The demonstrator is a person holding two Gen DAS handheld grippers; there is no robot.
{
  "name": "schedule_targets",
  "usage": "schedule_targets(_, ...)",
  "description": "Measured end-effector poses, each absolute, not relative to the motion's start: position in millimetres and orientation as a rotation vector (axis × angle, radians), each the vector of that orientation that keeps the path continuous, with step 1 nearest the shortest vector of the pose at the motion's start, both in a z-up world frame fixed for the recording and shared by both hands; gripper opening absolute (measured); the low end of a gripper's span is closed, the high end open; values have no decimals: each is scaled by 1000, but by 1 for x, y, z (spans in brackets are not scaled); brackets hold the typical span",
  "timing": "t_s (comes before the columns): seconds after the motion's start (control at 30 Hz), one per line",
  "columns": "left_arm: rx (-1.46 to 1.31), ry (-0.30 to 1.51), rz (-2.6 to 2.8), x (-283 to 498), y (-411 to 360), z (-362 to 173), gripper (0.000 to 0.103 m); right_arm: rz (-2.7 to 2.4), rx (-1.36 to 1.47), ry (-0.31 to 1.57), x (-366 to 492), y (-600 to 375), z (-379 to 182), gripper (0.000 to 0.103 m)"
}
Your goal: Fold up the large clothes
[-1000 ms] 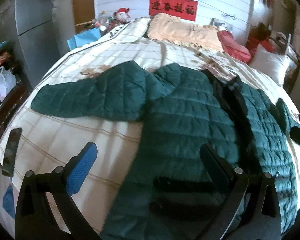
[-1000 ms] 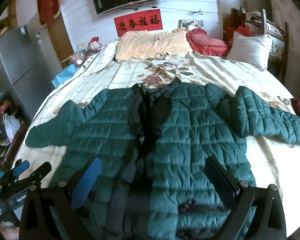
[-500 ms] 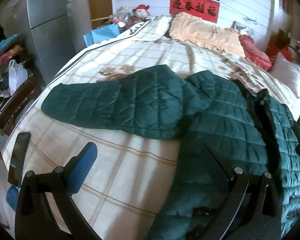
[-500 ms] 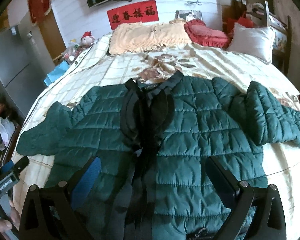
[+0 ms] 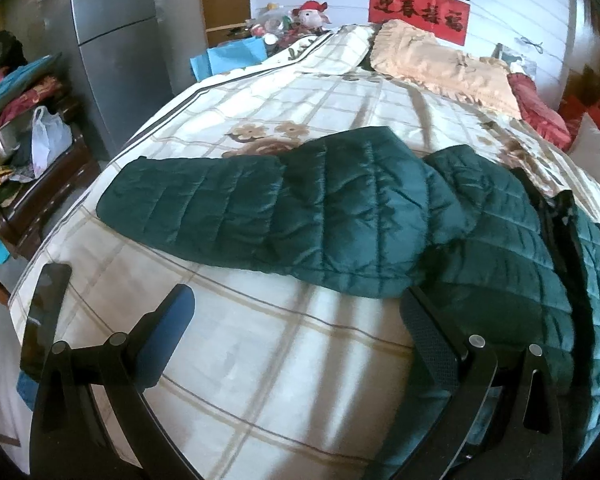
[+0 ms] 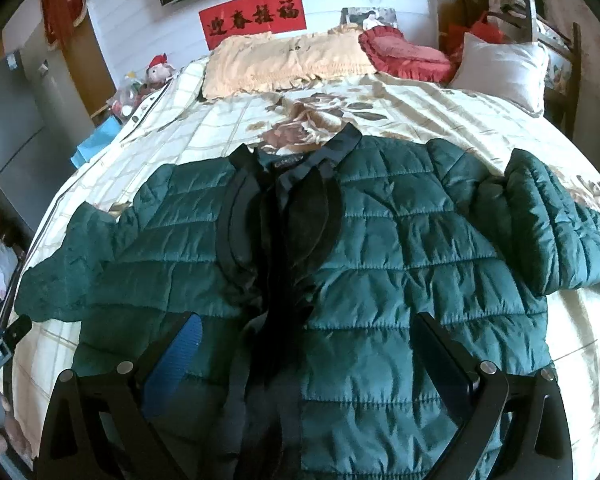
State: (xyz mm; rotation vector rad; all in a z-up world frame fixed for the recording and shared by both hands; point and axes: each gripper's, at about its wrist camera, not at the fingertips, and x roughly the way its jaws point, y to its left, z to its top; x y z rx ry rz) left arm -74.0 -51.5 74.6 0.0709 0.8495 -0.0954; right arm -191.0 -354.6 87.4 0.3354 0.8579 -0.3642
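you are looking at a dark green quilted puffer jacket [image 6: 380, 264] lying face up and spread flat on a bed with a cream checked bedspread printed with brown flowers [image 6: 440, 120]. in the right wrist view the jacket is filling the centre, its black-lined collar [image 6: 300, 184] pointing toward 12 o'clock and its black front placket running down toward 6 o'clock. one sleeve is reaching out toward 3 o'clock, the other toward 9 o'clock.

your right gripper [image 6: 304, 356] is hovering over the lower front of the jacket with its fingers spread wide, released and grasping nothing; the blue pad [image 6: 176, 356] is sitting at 7 o'clock and the black finger at 5 o'clock.

your left gripper [image 5: 296, 328] is likewise released, fingers wide apart, holding nothing. it is hanging over bare bedspread just beside the jacket sleeve [image 5: 240, 208], which is stretching across the view from 9 o'clock toward 3 o'clock. its black finger [image 5: 428, 336] is sitting near the sleeve's lower edge; i cannot tell whether it is touching.

a peach frilled pillow [image 6: 284, 60] and a red cushion [image 6: 400, 52] are lying at 12 o'clock by the headboard wall, under a red banner with black characters [image 6: 252, 16]. a grey fridge [image 5: 112, 40] is standing at 10 o'clock in the left view.
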Motion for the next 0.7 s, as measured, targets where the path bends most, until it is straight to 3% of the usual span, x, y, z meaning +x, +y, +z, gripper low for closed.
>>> schedule_targets(0.7, -233, 929, 212, 42, 101, 35, 102, -288, 278, 893, -183, -332, 84, 103)
